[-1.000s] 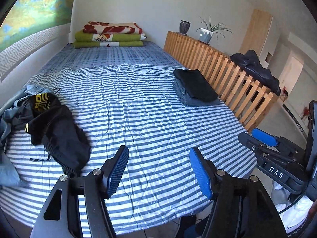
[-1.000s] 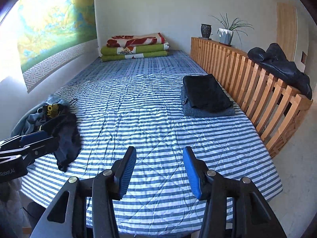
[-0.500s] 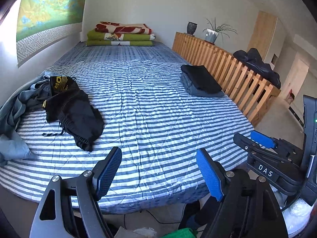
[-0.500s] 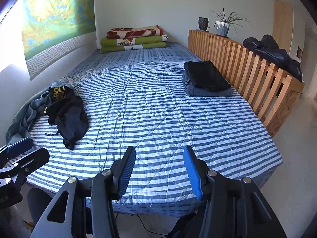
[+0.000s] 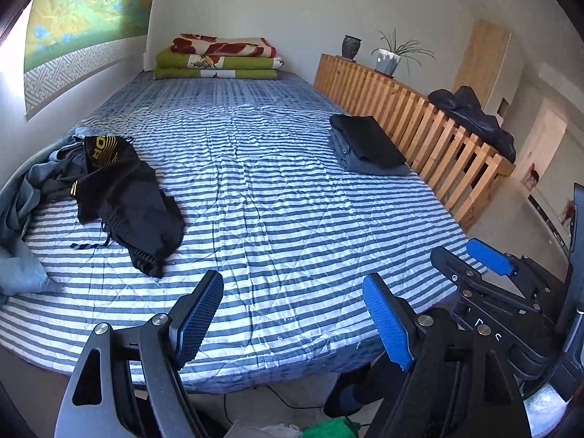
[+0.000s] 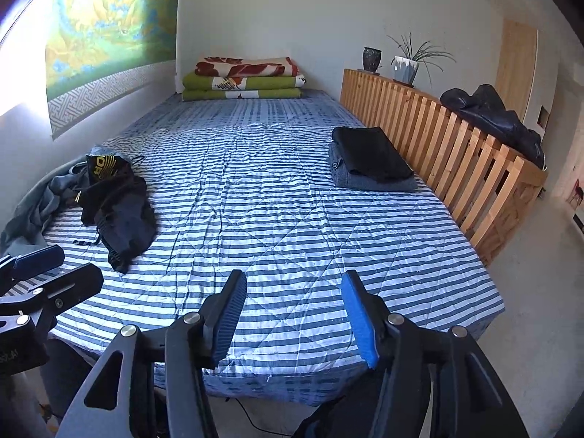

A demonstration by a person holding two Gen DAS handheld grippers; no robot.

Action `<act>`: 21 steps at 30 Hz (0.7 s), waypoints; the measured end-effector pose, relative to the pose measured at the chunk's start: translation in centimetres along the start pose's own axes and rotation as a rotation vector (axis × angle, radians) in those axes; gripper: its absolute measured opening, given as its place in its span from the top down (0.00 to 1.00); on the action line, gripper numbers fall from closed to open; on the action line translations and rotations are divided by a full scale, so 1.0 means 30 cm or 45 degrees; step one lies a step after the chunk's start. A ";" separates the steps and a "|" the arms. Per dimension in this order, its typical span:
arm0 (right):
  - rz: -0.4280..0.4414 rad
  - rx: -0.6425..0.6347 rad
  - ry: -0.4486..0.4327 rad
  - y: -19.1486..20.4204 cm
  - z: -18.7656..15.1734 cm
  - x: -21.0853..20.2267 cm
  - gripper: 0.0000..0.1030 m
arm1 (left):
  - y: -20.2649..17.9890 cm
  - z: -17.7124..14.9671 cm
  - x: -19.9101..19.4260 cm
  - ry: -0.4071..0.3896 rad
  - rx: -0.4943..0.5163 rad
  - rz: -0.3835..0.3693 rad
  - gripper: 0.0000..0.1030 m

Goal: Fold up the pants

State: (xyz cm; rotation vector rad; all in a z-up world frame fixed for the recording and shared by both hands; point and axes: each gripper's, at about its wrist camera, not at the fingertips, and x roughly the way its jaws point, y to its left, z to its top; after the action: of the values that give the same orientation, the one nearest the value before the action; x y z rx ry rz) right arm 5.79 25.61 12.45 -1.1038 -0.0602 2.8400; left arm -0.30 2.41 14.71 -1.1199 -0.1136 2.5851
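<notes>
Crumpled black pants point(image 5: 127, 200) point(image 6: 116, 204) with a yellow logo lie at the left of the striped bed point(image 5: 273, 219) point(image 6: 292, 219), partly on a rumpled grey garment point(image 5: 25, 197) point(image 6: 40, 204). Two folded garments, black on grey point(image 5: 365, 142) point(image 6: 368, 158), are stacked near the wooden rail. My left gripper point(image 5: 292, 281) point(image 6: 73, 266) hangs open over the bed's front edge, nothing between its blue pads. My right gripper point(image 6: 294, 277) point(image 5: 461, 255) is beside it on the right, its jaws opening and empty. Both are well short of the pants.
A wooden slat rail point(image 5: 419, 127) point(image 6: 456, 153) runs along the bed's right side with a dark jacket point(image 5: 474, 116), a potted plant point(image 5: 388, 60) and a vase point(image 5: 351, 46) on top. Folded blankets point(image 5: 219, 58) lie at the far end. Cables and floor show under the front edge.
Both grippers have drawn back from the bed, so its front edge and the floor below now show. Their jaws stand wider apart. The clothes have not moved.
</notes>
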 end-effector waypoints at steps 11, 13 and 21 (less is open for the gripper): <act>-0.016 0.032 0.046 -0.037 -0.001 0.062 0.51 | -0.028 0.024 0.088 0.047 0.010 -0.020 0.19; -0.014 0.035 0.053 -0.039 0.000 0.071 0.51 | -0.027 0.024 0.101 0.053 0.006 -0.018 0.17; 0.008 0.022 0.070 -0.029 -0.005 0.090 0.50 | -0.018 0.023 0.122 0.060 -0.011 -0.002 0.17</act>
State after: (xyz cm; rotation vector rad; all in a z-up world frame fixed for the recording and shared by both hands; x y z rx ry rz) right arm 3.98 26.74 10.59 -1.1802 -0.0276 2.8082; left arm -3.00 4.14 12.73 -1.1820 -0.1155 2.5572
